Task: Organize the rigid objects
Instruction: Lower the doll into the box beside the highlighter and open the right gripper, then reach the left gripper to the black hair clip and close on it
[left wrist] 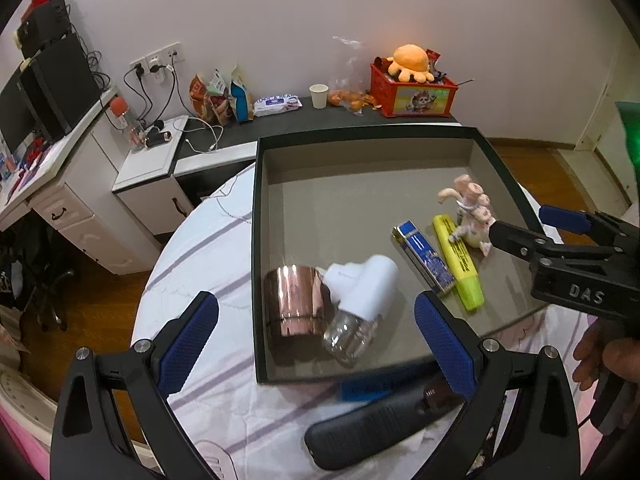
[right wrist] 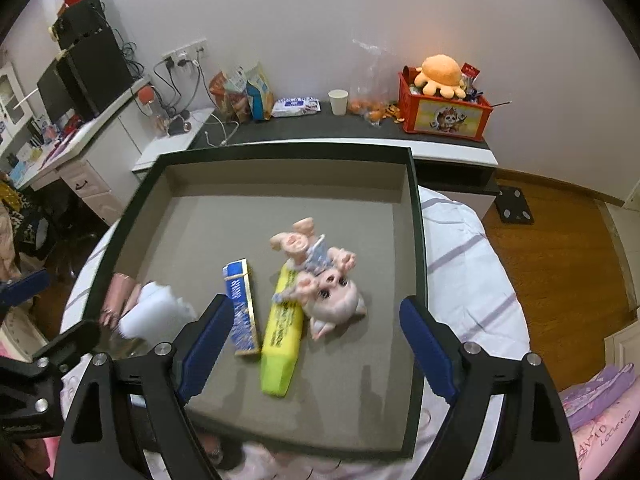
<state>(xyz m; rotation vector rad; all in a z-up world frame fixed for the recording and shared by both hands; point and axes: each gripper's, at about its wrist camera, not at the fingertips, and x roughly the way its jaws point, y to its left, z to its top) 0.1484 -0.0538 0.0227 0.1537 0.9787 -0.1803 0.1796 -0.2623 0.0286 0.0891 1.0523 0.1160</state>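
Inside the tray point(right wrist: 412, 216) already lie pig figurine point(right wrist: 332, 300), highlighter point(right wrist: 280, 340), blue box point(right wrist: 242, 312) and copper cup point(left wrist: 296, 304). Near its front edge, a black remote point(left wrist: 372, 432) waits outside. Left gripper point(left wrist: 316, 340) and right gripper point(right wrist: 316, 344) both gape empty.

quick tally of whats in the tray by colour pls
In the tray:
yellow: 1, the highlighter
blue: 1, the slim box
pink: 1, the pig figurine
copper: 1, the metal cup
white and clear: 1, the bottle
total: 5
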